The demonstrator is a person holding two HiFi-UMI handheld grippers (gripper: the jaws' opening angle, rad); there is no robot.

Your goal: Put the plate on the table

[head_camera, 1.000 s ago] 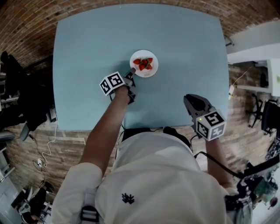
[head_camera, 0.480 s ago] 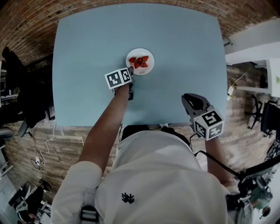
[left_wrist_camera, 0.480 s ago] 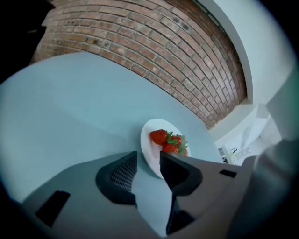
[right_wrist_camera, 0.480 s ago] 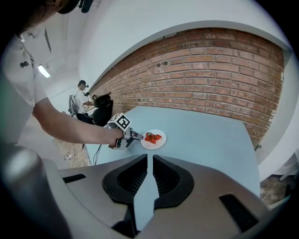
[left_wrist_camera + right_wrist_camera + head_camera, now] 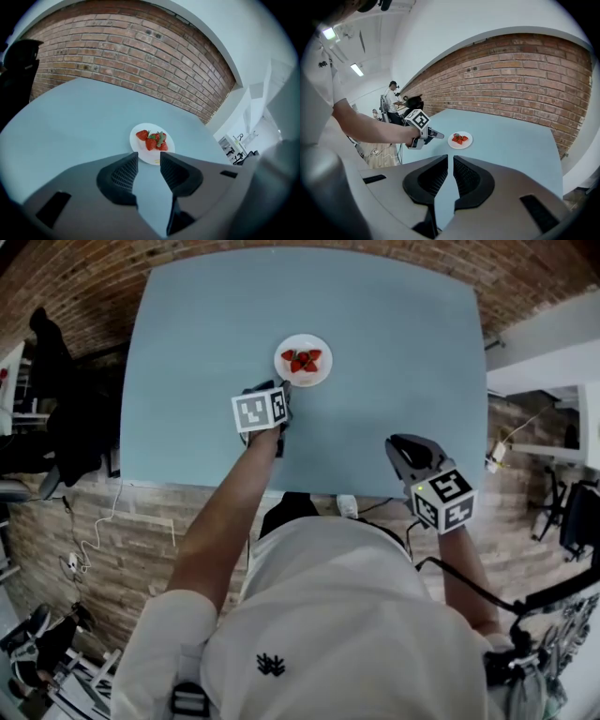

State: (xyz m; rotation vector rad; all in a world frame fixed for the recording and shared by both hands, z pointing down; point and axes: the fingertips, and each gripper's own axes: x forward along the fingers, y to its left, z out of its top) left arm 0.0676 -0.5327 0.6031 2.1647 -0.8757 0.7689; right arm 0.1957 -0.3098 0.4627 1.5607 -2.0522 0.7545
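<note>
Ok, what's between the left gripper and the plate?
Only a short strip of bare table. The left gripper view shows the left gripper, fingers just opened and empty, short of the plate of strawberries.

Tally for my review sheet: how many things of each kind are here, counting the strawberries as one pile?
Table: 1
Plate: 1
Strawberry pile: 1
Grippers: 2, the left gripper, whose jaws have just been opening with nothing between them, and the right gripper
Total: 5
</note>
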